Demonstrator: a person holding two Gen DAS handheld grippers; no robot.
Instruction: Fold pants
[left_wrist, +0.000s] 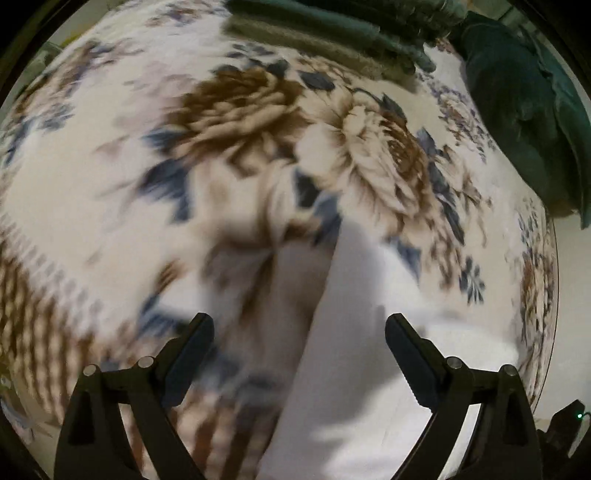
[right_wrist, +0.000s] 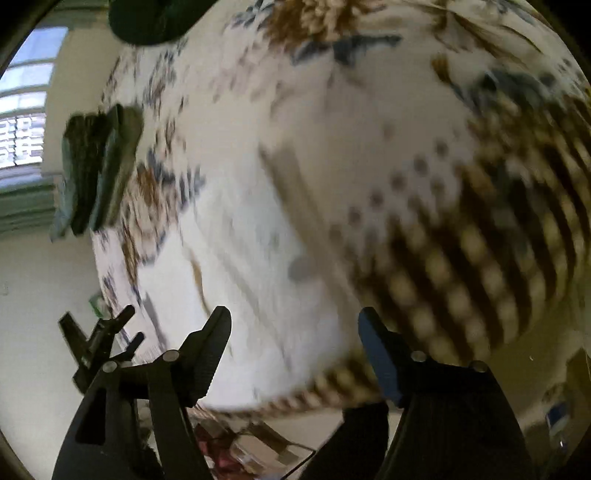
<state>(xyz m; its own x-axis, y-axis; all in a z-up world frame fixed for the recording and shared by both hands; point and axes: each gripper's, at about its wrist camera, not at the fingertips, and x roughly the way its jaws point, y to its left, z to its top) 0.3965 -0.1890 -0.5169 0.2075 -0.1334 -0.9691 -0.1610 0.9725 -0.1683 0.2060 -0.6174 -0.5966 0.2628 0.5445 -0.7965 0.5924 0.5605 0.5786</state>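
White pants (left_wrist: 354, 362) lie on a floral bedspread (left_wrist: 110, 177), running from between my left fingers up toward the middle of the bed. My left gripper (left_wrist: 299, 332) is open and empty just above the pants. In the right wrist view the white pants (right_wrist: 243, 280) lie blurred on the bedspread (right_wrist: 369, 110) near the bed's edge. My right gripper (right_wrist: 295, 325) is open and empty over them. My left gripper also shows in the right wrist view (right_wrist: 99, 332) at the lower left. Both views are motion-blurred.
Folded dark green clothes (left_wrist: 332, 33) are stacked at the far edge of the bed; they also show in the right wrist view (right_wrist: 96, 173). A dark green garment (left_wrist: 524, 110) lies crumpled at the right. A window (right_wrist: 26, 99) is at the left; the floor with clutter (right_wrist: 251, 450) lies below the bed's edge.
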